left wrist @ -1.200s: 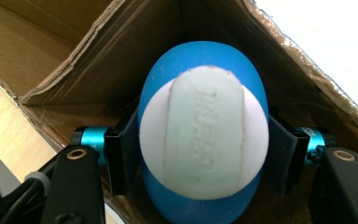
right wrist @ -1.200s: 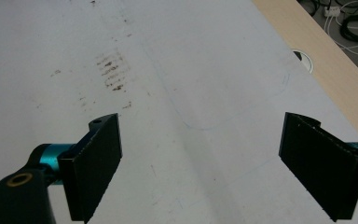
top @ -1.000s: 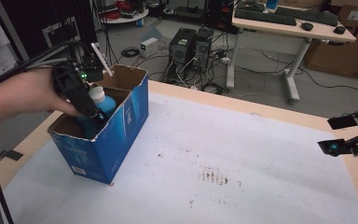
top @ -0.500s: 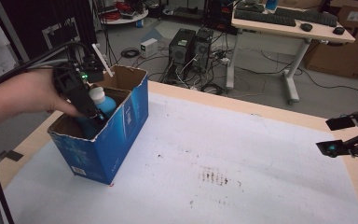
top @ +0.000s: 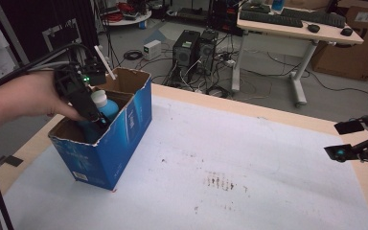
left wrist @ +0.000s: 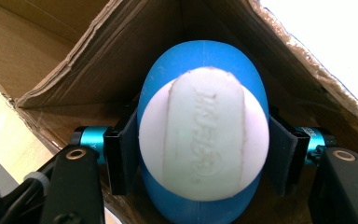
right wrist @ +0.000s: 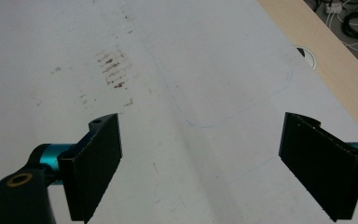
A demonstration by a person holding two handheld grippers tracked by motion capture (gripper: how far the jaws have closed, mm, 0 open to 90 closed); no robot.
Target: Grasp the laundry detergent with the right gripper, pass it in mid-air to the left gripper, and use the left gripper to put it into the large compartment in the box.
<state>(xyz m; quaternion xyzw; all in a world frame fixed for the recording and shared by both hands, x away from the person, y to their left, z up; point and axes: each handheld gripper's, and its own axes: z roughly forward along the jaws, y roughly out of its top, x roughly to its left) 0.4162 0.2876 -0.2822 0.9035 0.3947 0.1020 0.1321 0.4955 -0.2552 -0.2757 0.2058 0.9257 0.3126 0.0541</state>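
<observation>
A blue bottle with a white cap (top: 101,106) sits inside the open blue cardboard box (top: 124,132) at the table's left. My left gripper (top: 92,115) reaches down into the box and is shut on the bottle. In the left gripper view the white cap (left wrist: 203,141) faces the camera, with the black jaws pressed on both sides of the blue body and brown box walls (left wrist: 79,60) behind. My right gripper (top: 347,140) hovers open over the table's right edge. The right gripper view has its gripper (right wrist: 214,163) with jaws wide apart over the white table cover (right wrist: 191,70), nothing between them.
A dark smudge (top: 219,181) marks the white cover in the table's middle. The wooden table edge (top: 249,108) runs along the far side. Beyond it stand computer towers (top: 194,45), cables, a desk (top: 292,24) and a brown carton (top: 354,48).
The left gripper with the bottle has sunk slightly deeper into the box. The right gripper has barely shifted.
</observation>
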